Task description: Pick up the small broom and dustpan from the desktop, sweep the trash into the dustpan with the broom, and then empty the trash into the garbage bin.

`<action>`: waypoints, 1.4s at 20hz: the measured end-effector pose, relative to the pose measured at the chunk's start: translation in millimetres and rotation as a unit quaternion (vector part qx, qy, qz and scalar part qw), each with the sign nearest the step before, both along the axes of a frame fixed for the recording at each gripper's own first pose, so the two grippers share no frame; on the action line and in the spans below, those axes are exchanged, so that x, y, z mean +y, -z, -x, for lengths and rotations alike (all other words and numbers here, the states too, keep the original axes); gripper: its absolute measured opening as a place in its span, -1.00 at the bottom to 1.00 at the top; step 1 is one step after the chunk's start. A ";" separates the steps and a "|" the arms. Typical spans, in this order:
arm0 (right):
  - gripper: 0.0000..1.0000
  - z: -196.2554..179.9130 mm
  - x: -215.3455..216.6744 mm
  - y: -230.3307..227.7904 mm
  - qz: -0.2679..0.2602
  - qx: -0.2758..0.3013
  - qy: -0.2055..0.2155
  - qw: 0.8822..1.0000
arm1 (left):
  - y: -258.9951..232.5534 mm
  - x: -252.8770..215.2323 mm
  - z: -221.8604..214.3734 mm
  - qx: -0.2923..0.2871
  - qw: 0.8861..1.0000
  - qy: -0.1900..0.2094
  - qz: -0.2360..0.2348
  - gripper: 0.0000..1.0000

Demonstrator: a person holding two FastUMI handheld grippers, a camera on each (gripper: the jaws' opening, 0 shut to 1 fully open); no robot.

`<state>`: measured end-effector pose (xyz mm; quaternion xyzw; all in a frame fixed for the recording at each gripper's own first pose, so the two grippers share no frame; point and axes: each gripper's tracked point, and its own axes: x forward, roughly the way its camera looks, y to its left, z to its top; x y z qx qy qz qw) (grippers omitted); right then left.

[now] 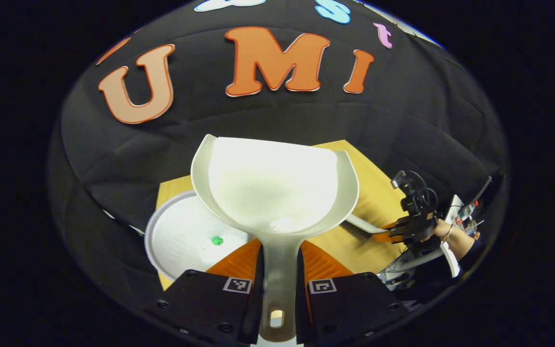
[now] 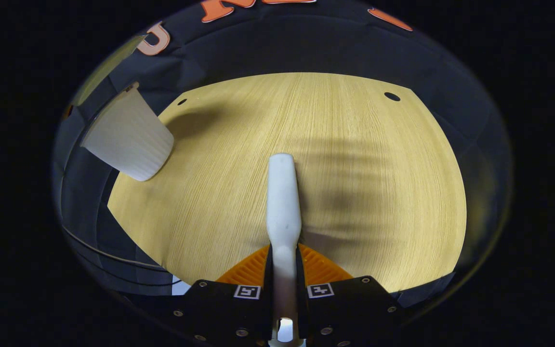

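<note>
The desk (image 2: 354, 159), a light wood-grain top, is lying below both cameras, with the black cloth booth wall (image 1: 282, 120) rising behind it. In the right gripper view two small dark holes are showing near its far edge.

The white garbage bin (image 1: 181, 236) is standing just off the desk's left edge in the left gripper view, seen from above as a round ribbed rim and floor; a small green scrap (image 1: 217, 240) is lying inside it. In the right gripper view the same bin (image 2: 128, 140) is showing from the side at the far left, with ribbed tapering walls.

The pale dustpan (image 1: 277, 188) is hanging in the air, its scoop overlapping the bin's rim on the right and tilted away from the camera. Whether anything is lying in the scoop cannot be told. The left tongs (image 1: 277, 294) are closing on the dustpan's handle, both fingers pressing its sides.

The right tongs (image 2: 284, 294) are clamping the white broom (image 2: 283, 193) by its handle, which is pointing forward above the desk, casting a soft shadow. Its bristles are not visible here.

In the left gripper view the right tongs (image 1: 393, 233), held by a hand (image 1: 439, 231), are showing far right with the broom handle (image 1: 362, 224) reaching toward the dustpan.
</note>
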<state>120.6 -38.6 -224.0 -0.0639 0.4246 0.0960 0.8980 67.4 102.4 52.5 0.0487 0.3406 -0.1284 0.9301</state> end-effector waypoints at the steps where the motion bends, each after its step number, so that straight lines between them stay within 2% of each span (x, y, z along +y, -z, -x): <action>1: -0.60 -0.3 -0.1 -1.2 -0.002 -0.001 0.005 1.000 | 8.4 -11.0 0.8 0.008 1.000 0.001 0.010 -0.43; 8: -0.59 -0.8 -6.8 -1.4 0.007 -0.014 0.027 1.000 | 93.3 -61.9 -3.2 0.068 0.997 -0.027 0.036 -0.43; 9: -0.59 -0.9 -5.8 -0.9 0.007 -0.015 0.029 0.999 | 109.2 -68.7 -3.9 0.073 0.996 -0.032 0.036 -0.36; 10: -0.60 -0.5 -5.9 -1.3 0.007 -0.016 0.031 0.999 | 122.4 -72.6 -7.3 0.075 0.996 -0.039 0.035 -0.43; 17: -0.59 -1.8 -17.0 1.9 0.037 -0.028 0.033 0.998 | 211.6 -85.3 -17.0 0.115 0.986 -0.101 0.069 -0.43; 21: -0.59 2.4 -22.2 3.6 0.049 -0.025 0.047 0.997 | 229.3 -78.8 -18.8 0.123 0.980 -0.139 0.068 -0.42; 24: -0.59 2.7 -23.6 5.5 0.064 -0.023 0.042 0.997 | 241.9 -88.2 -17.6 0.128 0.980 -0.149 0.046 -0.43; 28: -0.59 -0.7 -25.3 13.8 0.068 -0.021 0.049 0.996 | 251.5 -102.3 -13.1 0.164 0.971 -0.163 0.053 -0.41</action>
